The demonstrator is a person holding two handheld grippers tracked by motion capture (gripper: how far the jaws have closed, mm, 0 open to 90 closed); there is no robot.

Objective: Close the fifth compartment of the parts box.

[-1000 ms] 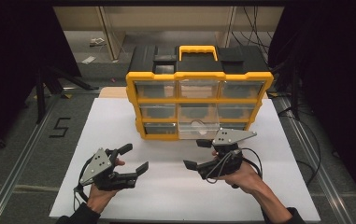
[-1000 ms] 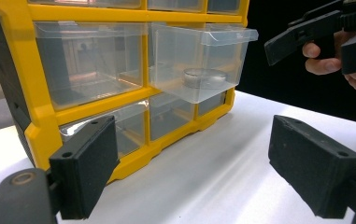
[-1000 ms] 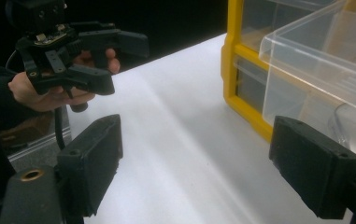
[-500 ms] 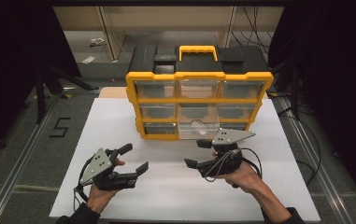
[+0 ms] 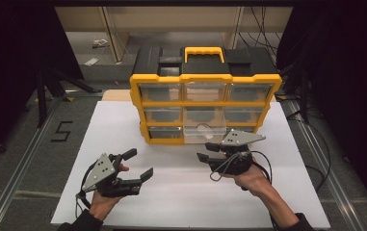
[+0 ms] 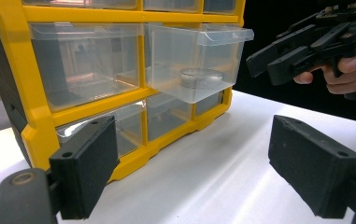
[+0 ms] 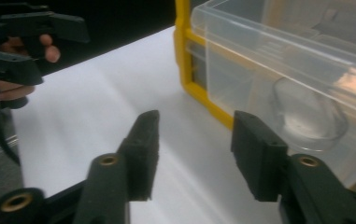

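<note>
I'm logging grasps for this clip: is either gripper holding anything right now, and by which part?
Nothing is held. The left gripper is open over the white table; the right gripper is open beside the pulled-out clear drawer, not touching it.

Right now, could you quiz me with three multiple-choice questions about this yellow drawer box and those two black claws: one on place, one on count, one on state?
1. Which drawer is pulled out?
A. top left
B. bottom middle
C. middle right

2. How many drawers across each row of the organizer?
A. two
B. three
C. five

3. The left gripper is:
A. open, holding nothing
B. shut on a drawer
C. shut on a cable

Answers: 1 B, it juts forward beside the right gripper. 2 B, three clear fronts per row. 3 A, its jaws stand apart over the bare table.
</note>
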